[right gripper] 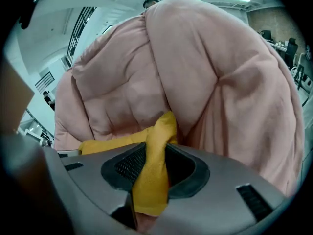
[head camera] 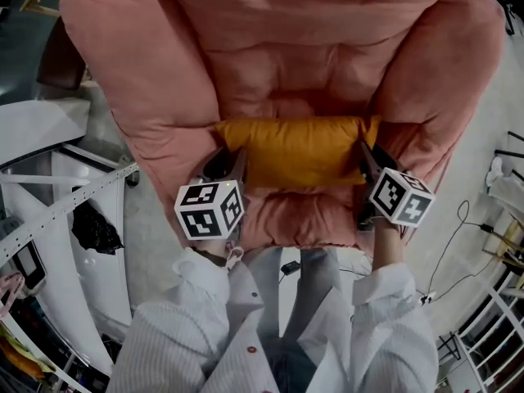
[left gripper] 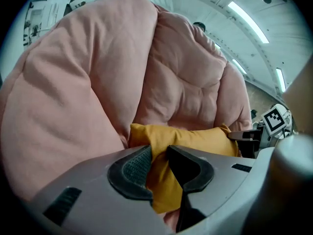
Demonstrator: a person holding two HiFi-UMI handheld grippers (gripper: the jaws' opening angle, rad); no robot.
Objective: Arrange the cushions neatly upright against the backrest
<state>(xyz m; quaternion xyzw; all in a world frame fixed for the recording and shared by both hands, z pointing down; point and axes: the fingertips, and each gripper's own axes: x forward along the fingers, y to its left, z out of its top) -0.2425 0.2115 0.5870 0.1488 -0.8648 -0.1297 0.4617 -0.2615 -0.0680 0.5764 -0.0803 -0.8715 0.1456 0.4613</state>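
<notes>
A yellow cushion (head camera: 299,150) lies across the seat of a big pink padded armchair (head camera: 278,47), its long side toward the backrest. My left gripper (head camera: 231,164) is shut on the cushion's left end; in the left gripper view the yellow fabric (left gripper: 195,138) is pinched between the jaws of this gripper (left gripper: 159,158). My right gripper (head camera: 366,160) grips the cushion's right corner. In the right gripper view that corner (right gripper: 156,146) stands bunched up between the pads of this gripper (right gripper: 155,163). Both grippers point steeply down at the seat.
The armchair's thick arms (head camera: 123,64) rise on either side of the cushion. A white metal frame (head camera: 49,195) stands on the floor at the left. Cables (head camera: 458,236) trail on the floor at the right. The person's white sleeves fill the bottom of the head view.
</notes>
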